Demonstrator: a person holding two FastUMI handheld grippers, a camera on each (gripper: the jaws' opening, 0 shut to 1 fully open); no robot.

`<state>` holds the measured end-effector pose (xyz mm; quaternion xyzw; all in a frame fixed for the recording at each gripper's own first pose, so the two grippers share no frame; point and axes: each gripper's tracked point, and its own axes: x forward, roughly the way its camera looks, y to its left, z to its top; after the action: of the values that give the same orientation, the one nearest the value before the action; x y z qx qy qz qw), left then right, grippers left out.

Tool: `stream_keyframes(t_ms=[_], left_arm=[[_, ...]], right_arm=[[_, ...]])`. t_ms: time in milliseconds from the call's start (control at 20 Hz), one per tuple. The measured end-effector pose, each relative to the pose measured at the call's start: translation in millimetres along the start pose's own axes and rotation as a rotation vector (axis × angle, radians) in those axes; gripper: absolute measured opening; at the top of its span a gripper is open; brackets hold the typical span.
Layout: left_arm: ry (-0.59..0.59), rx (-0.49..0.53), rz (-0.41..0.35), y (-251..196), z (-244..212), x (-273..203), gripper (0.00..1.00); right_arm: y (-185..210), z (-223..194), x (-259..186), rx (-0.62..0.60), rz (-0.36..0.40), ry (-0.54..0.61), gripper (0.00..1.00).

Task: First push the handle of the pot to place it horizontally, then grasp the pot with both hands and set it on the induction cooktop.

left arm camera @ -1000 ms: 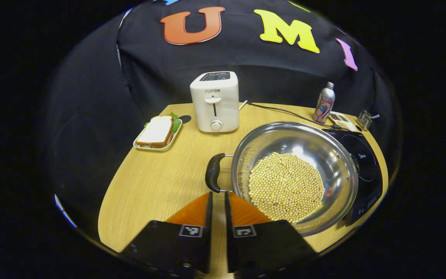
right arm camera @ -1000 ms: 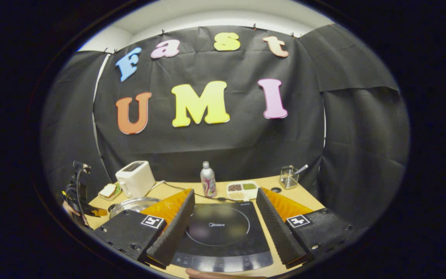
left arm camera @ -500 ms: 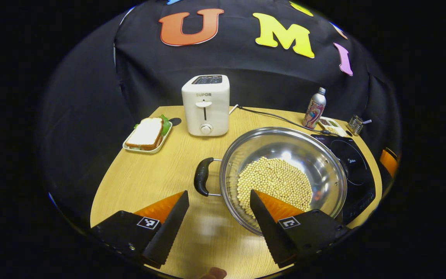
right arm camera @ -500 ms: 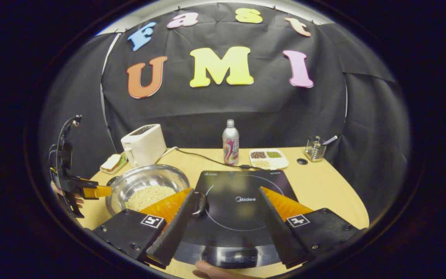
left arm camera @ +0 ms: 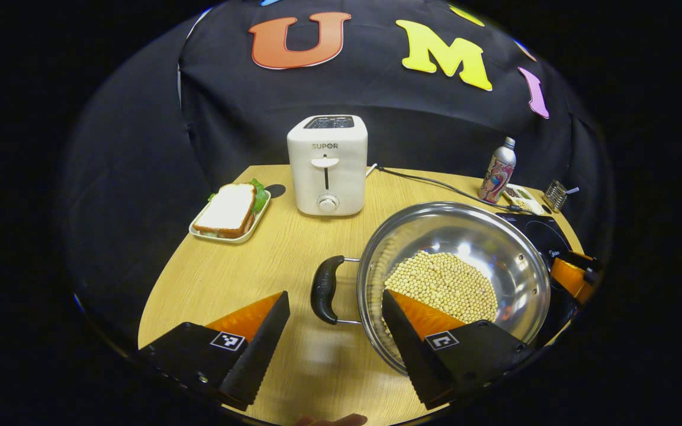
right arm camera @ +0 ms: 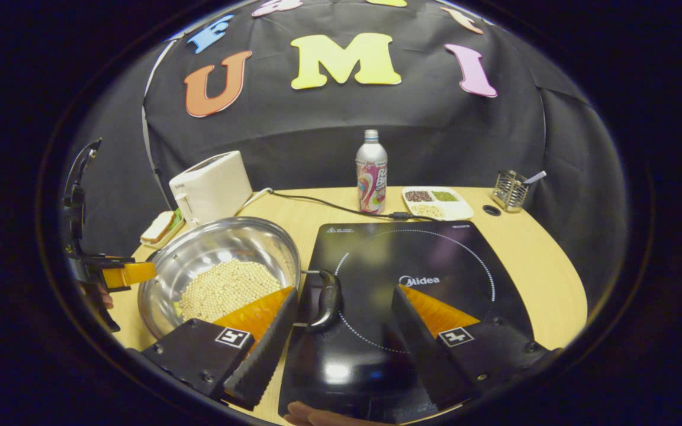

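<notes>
A steel pot (left arm camera: 453, 266) holding pale beans stands on the wooden table (left arm camera: 240, 278), just left of the black induction cooktop (right arm camera: 418, 266). Its black left handle (left arm camera: 324, 289) lies just ahead of my open left gripper (left arm camera: 335, 340), in line with the gap between the fingers. In the right gripper view the pot (right arm camera: 222, 260) is at the left, and its black right handle (right arm camera: 328, 299) hangs over the cooktop's left edge, between the fingers of my open right gripper (right arm camera: 341, 337). Each view also catches the other gripper: the right gripper (left arm camera: 572, 275) and the left gripper (right arm camera: 122, 275).
A white toaster (left arm camera: 328, 163) stands behind the pot, with a sandwich on a plate (left arm camera: 231, 210) to its left. A bottle (right arm camera: 372, 171), a divided dish of beans (right arm camera: 436, 203), a wire holder (right arm camera: 510, 189) and a black cable (right arm camera: 329, 206) lie along the back.
My left gripper has gone from shut to open and now straddles the left handle's line. My right gripper has dropped and tilted down over the cooktop to the pot's right handle.
</notes>
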<state>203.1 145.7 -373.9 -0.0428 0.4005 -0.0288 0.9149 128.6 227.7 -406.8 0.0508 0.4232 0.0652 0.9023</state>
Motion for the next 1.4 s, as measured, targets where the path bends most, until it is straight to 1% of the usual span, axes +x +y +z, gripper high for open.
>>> stream_keyframes(t_ms=[50, 100, 150, 200, 250, 300, 350, 400, 450, 500, 550, 600, 650, 700, 750, 800, 850, 900, 950, 1000, 1100, 1150, 1200, 1250, 1300, 1350, 1400], left_arm=[[0.011, -0.003, -0.006, -1, -2, 5, 0.94], [0.019, -0.004, -0.007, -1, -4, 10, 0.94], [0.027, -0.004, -0.011, -2, -6, 16, 0.94], [0.037, -0.002, -0.023, -5, -8, 19, 0.94], [0.032, 0.000, -0.028, -6, -7, 21, 0.94], [0.025, 0.007, -0.028, -7, -5, 22, 0.92], [0.019, 0.017, -0.025, -8, -3, 25, 0.90], [0.020, 0.028, -0.015, -8, -2, 26, 0.85], [0.019, 0.040, 0.001, -4, -2, 27, 0.70], [0.012, 0.040, 0.002, -5, 0, 32, 0.56], [0.016, 0.043, 0.002, -5, -1, 30, 0.66], [0.015, 0.043, 0.000, -5, 0, 29, 0.66], [0.016, 0.046, 0.001, -5, -1, 28, 0.65], [0.014, 0.050, -0.001, -5, 0, 26, 0.54], [0.017, 0.051, 0.001, -5, -1, 27, 0.63], [0.017, 0.059, 0.003, -6, -1, 28, 0.62], [0.017, 0.070, 0.007, -5, -1, 27, 0.63], [0.019, 0.077, 0.012, -5, -1, 27, 0.72], [0.022, 0.077, 0.017, -5, -2, 26, 0.72], [0.030, 0.069, 0.024, -4, -2, 24, 0.62], [0.049, 0.066, 0.034, -4, -6, 20, 0.60], [0.046, 0.069, 0.039, -4, -6, 17, 0.60], [0.045, 0.070, 0.043, -3, -5, 13, 0.51], [0.042, 0.067, 0.050, -2, -5, 9, 0.51], [0.037, 0.068, 0.054, -1, -3, 4, 0.60], [0.030, 0.073, 0.056, 0, 0, -1, 0.60], [0.024, 0.074, 0.057, 0, 3, -6, 0.60]], right_arm=[[0, 8, 5, -0.007, -0.009, -0.029, 1.00], [2, 10, 9, -0.025, -0.016, -0.043, 0.96], [4, 8, 12, -0.030, -0.019, -0.040, 0.96], [8, 8, 14, -0.017, -0.008, -0.039, 1.00], [15, 3, 17, -0.005, 0.018, -0.011, 0.96], [22, -10, 20, 0.007, 0.042, 0.028, 0.95], [26, -21, 22, 0.016, 0.055, 0.064, 0.99], [28, -22, 25, 0.010, 0.047, 0.055, 0.99], [25, -11, 24, -0.005, 0.036, 0.025, 0.97], [28, -7, 30, -0.010, 0.041, 0.015, 0.94], [32, -22, 30, -0.019, 0.053, 0.082, 0.92], [29, -16, 31, -0.031, 0.027, 0.047, 0.87], [26, -22, 33, -0.021, 0.023, 0.075, 0.83], [25, -16, 36, -0.004, 0.015, 0.067, 0.70], [26, -16, 34, -0.004, 0.016, 0.065, 0.70], [26, -16, 36, 0.000, 0.014, 0.069, 0.67], [27, -16, 36, -0.002, 0.013, 0.067, 0.67], [27, -15, 36, -0.007, 0.011, 0.066, 0.66], [27, -14, 35, -0.016, 0.011, 0.065, 0.65], [27, -13, 36, -0.021, 0.019, 0.064, 0.63], [27, -11, 37, 0.004, 0.046, 0.061, 0.58], [28, -12, 36, 0.003, 0.055, 0.068, 0.57], [29, -12, 33, 0.009, 0.062, 0.076, 0.53], [29, -12, 29, 0.011, 0.072, 0.082, 0.55], [31, -10, 26, 0.008, 0.080, 0.080, 0.53], [31, -6, 23, 0.009, 0.086, 0.070, 0.54], [31, 0, 19, 0.000, 0.092, 0.060, 0.52]])
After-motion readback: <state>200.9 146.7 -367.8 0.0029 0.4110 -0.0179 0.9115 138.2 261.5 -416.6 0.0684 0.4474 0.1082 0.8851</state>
